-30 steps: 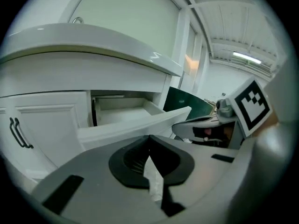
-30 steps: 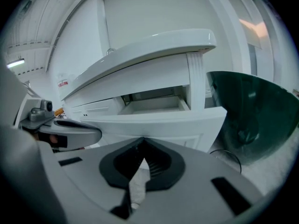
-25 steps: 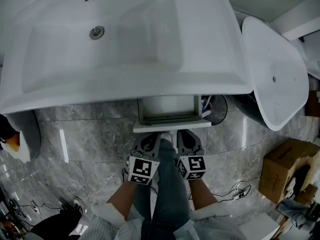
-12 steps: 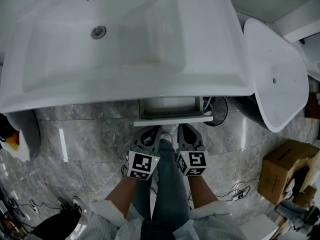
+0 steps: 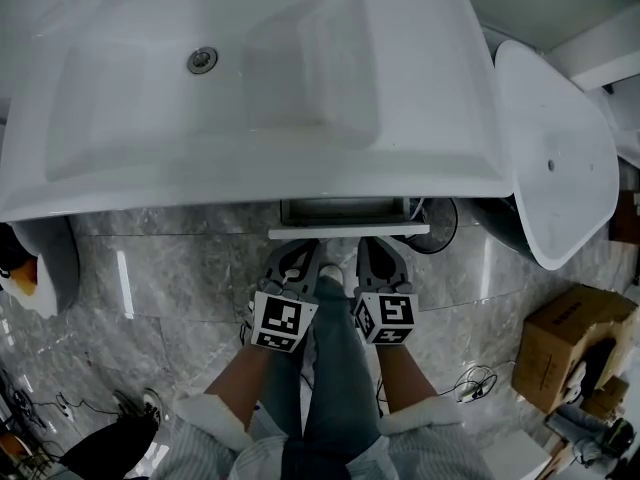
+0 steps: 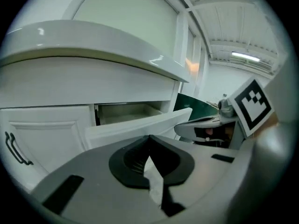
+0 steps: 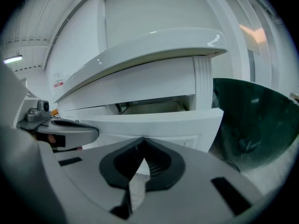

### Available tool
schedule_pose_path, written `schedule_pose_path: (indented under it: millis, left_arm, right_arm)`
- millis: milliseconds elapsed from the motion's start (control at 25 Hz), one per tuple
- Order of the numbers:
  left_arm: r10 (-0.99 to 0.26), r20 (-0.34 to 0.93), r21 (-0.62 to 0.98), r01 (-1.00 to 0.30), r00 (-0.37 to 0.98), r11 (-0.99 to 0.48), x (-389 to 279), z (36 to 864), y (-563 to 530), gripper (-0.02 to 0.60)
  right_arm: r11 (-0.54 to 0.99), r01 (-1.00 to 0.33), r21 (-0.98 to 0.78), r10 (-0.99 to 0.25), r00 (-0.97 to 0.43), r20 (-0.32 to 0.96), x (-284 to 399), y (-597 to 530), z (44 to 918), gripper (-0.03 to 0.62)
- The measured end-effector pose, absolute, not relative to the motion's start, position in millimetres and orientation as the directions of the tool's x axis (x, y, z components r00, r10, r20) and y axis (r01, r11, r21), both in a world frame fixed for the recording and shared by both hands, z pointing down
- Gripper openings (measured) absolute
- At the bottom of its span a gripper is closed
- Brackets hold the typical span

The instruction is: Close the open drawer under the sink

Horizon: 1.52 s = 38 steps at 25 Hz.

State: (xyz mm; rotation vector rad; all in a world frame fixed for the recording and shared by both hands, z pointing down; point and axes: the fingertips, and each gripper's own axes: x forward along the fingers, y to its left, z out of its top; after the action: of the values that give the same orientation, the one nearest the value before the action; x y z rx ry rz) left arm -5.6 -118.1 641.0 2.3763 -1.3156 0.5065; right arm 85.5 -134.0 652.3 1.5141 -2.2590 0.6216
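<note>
The white drawer (image 5: 348,231) under the white sink (image 5: 250,88) stands a little way open, with only a narrow strip of its inside showing. My left gripper (image 5: 297,250) and right gripper (image 5: 373,248) are side by side, both shut and empty, tips at the drawer front. In the left gripper view the shut left gripper (image 6: 149,137) points at the drawer front (image 6: 135,127), which juts out of the cabinet. In the right gripper view the shut right gripper (image 7: 143,139) sits just below the drawer front (image 7: 154,123).
A loose white basin (image 5: 552,148) leans at the right, over a dark round bin (image 5: 440,223). A cardboard box (image 5: 575,343) and cables (image 5: 480,378) lie on the marble floor. The cabinet door left of the drawer has a dark handle (image 6: 14,148). The person's legs are below the grippers.
The drawer has slid further in under the sink, so less of its inside shows. Both grippers have moved forward with its front.
</note>
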Motion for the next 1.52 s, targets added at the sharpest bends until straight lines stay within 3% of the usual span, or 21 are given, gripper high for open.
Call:
schedule_pose_path:
  millis: [1520]
  left_arm:
    - [-0.749, 0.429, 0.08, -0.846, 0.506, -0.527, -17, 632, -200, 0.015]
  right_arm:
    - [0.343, -0.932, -0.12, -0.814, -0.358, 0.458, 75, -216, 646, 0.011]
